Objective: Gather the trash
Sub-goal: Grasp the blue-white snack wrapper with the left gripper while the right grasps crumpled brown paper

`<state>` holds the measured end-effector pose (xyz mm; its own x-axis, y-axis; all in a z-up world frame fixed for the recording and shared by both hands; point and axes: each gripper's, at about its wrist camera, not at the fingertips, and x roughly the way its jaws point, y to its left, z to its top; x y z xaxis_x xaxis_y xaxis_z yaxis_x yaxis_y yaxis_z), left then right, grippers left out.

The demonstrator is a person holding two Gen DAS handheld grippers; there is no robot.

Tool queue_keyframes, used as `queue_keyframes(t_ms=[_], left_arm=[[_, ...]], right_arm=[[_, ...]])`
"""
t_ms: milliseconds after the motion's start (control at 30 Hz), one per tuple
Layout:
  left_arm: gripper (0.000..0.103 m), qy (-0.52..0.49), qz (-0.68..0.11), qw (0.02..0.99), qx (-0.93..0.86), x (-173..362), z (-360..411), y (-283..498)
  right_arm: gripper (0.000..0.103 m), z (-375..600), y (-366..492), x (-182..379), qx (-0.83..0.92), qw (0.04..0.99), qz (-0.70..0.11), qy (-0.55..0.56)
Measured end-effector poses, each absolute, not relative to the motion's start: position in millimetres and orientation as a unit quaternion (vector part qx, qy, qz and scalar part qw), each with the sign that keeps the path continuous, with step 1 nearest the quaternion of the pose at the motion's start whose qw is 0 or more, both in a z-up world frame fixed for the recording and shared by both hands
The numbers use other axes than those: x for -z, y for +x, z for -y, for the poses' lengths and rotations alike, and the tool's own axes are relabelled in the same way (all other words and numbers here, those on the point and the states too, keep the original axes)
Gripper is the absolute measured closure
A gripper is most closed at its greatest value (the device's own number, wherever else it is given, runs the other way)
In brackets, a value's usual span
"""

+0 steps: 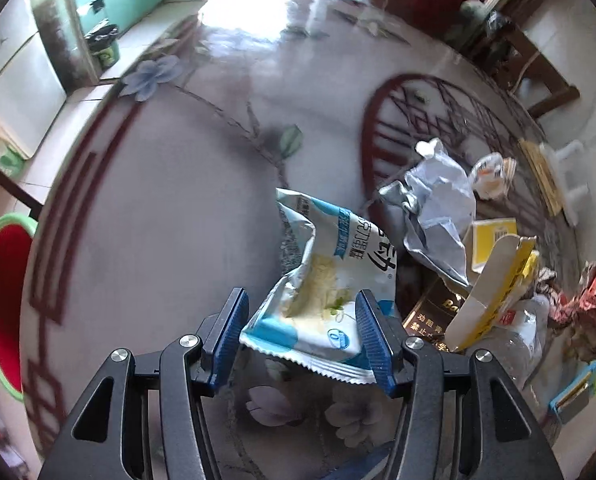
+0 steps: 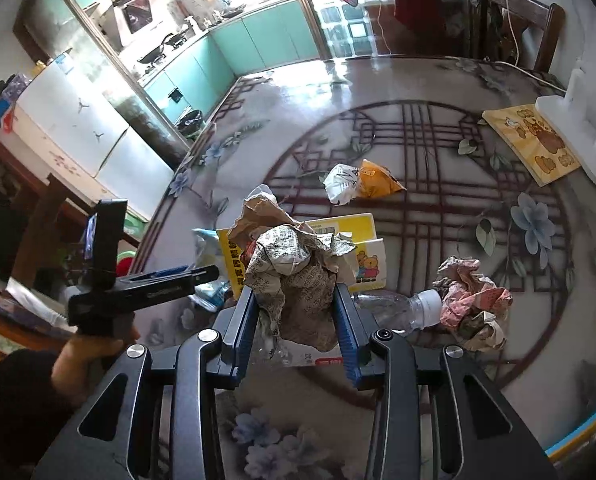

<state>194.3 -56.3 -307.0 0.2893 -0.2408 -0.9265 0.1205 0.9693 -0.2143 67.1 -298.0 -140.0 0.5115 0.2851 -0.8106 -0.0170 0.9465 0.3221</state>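
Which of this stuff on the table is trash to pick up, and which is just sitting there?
Trash:
- blue snack bag, between the left jaws
- crumpled newspaper, between the right jaws
- plastic bottle
- pink paper wad
- orange wrapper
- yellow box

Just lying about:
- bear picture board
- white stand
- table

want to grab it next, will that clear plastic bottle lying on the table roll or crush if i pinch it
Probably both. The clear plastic bottle lies on its side on the glossy table, so a nudge could roll it, though the crumpled paper wad beside its cap may check that. It looks empty and thin-walled, so likely light and apt to buckle under the pads. A grip near the white cap seems firmer.
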Motion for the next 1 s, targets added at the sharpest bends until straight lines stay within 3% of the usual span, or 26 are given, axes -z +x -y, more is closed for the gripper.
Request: queue_keyframes(t_ms=[167,200,233,433,1000], left_arm=[[0.049,-0.056,-0.587,0.797,0.127,310,54,196],[0.058,-0.067,-0.590,0.794,0.134,310,54,196],[0.081,-0.069,-0.593,0.791,0.137,311,54,195],[0.095,-0.077,-0.580,0.795,0.161,299,51,184],[0.096,-0.092,-0.470,0.868,0.132,176,-59,101]], right_arm=[[0.067,296,66,141,-0.087,0.857,-0.488,0.141],[0.067,296,66,140,-0.086,0.857,-0.489,0.142],[0.067,294,65,139,-0.087,0.857,-0.488,0.141],[0.067,286,60,133,-0.085,0.860,-0.484,0.137],[0.067,205,54,101,-0.124,0.875,-0.456,0.108]])
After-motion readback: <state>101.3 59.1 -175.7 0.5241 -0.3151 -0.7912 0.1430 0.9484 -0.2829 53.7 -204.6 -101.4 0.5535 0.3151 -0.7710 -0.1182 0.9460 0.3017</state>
